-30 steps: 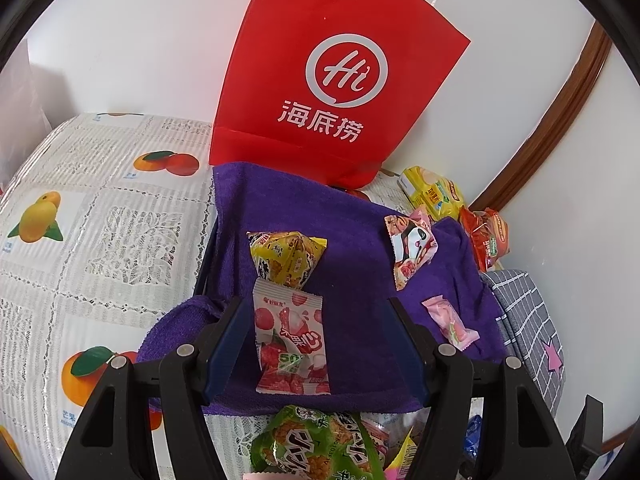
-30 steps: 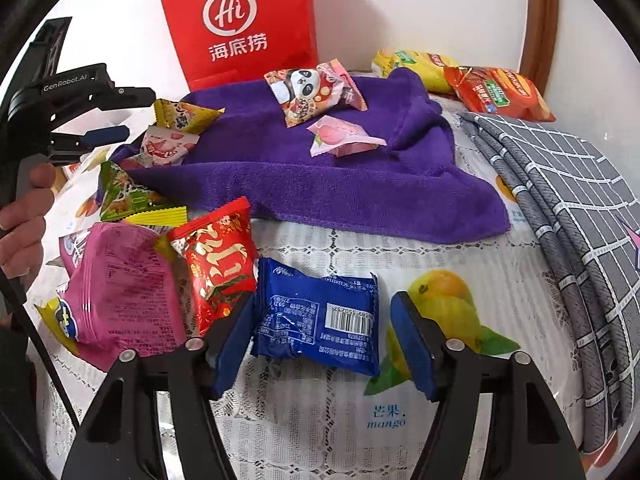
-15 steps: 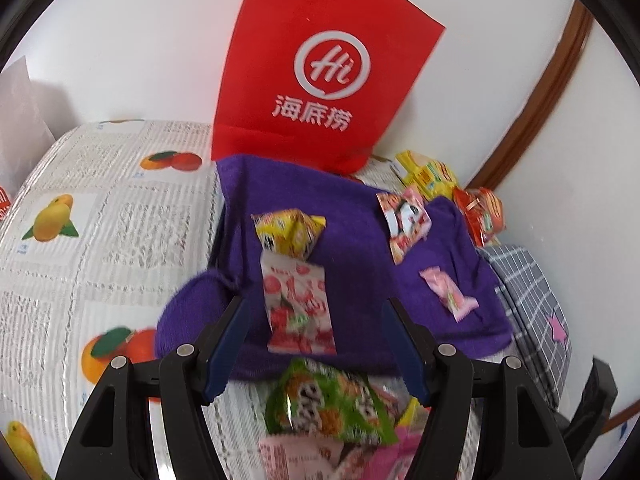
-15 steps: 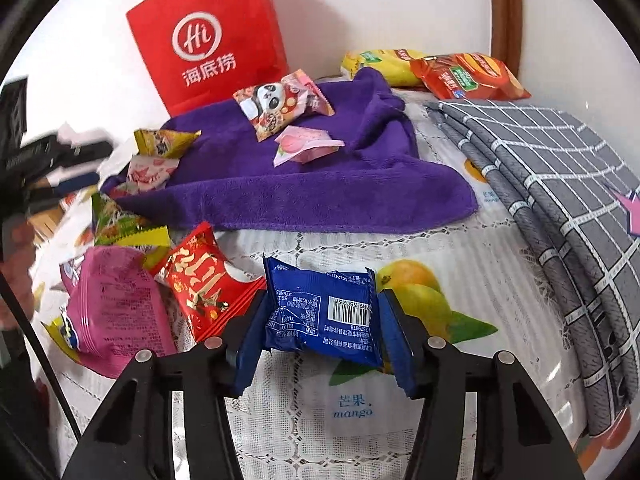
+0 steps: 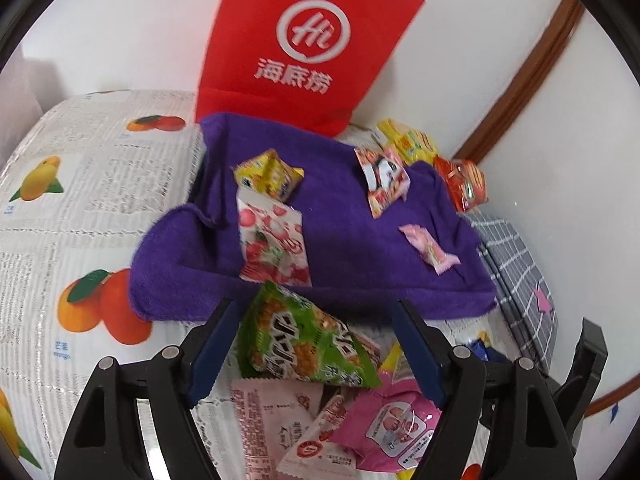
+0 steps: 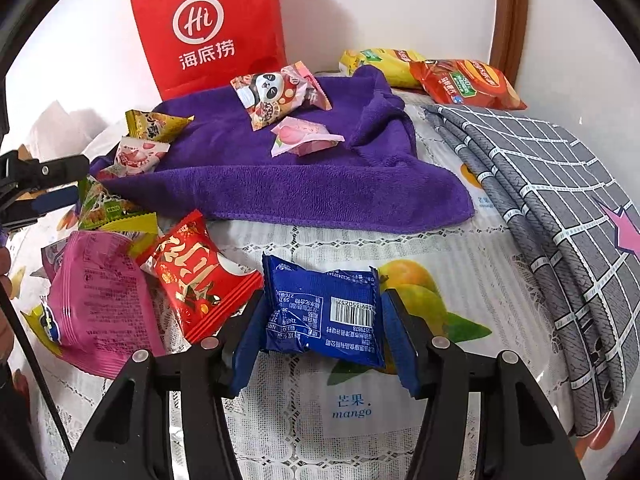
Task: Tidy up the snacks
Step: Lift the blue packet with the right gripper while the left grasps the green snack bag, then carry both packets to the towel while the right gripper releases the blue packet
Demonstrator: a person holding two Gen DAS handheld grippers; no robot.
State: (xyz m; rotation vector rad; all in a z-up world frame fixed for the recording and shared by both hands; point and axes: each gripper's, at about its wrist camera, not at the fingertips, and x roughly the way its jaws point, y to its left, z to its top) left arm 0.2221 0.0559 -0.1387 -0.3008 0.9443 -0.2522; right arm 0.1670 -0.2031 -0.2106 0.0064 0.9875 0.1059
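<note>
Fingers of the right gripper (image 6: 325, 296) are holding a blue packet (image 6: 324, 316) by its two short ends. They are opening a tiny bit, but the pads are touching the packet on both sides. The blue packet is sitting low over the tabletop (image 6: 360, 412), right over a mango picture on the cloth.

Just left of these fingers a red packet (image 6: 196, 276) is lying, and it is touching the left finger. Farther left a big pink bag (image 6: 96, 300) is lying flat. Past the fingers a purple towel (image 6: 280, 184) is spreading out. A panda packet (image 6: 276, 92) and a pink peach candy (image 6: 304, 136) are resting on it. A red paper bag (image 6: 208, 24) is standing behind the towel, against the wall. To the right of the fingers a grey checked cloth (image 6: 560, 200) is lying folded.

Fingers of the left gripper (image 5: 314, 308) are opening wide. A green packet (image 5: 304, 344) is lying between them, but the pads are not touching it. It is resting on top of a pale pink packet (image 5: 276, 408), near the close edge of the towel. Just past these fingers a strawberry packet (image 5: 272, 244) is lying on the towel. A yellow packet (image 5: 268, 176) is sitting right behind it, touching it.
</note>
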